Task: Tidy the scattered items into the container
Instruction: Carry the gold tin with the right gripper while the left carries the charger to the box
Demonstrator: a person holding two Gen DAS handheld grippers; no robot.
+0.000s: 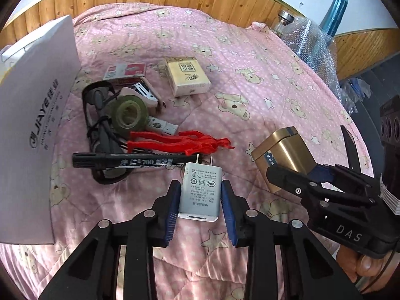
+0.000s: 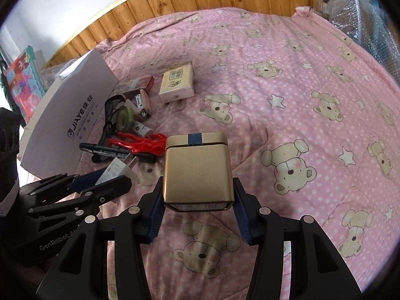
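In the left wrist view, your left hand-held gripper is clenched on a grey-white charger plug, prongs pointing away from you, held over the pink bear-print bed. Just beyond it lie a black marker, a red clip, a roll of green tape, a coiled black cable, a pink stapler, a staple box and a cream carton, all bunched together. The white container stands at the left, just beside that pile. At the right, your right hand-held gripper grips a gold tin.

In the right wrist view, your right hand-held gripper is closed on the gold tin, its lid end facing away. Your left hand-held gripper sits to the near left with the charger plug. The container appears to lie open towards the far left, though its inside is hidden.
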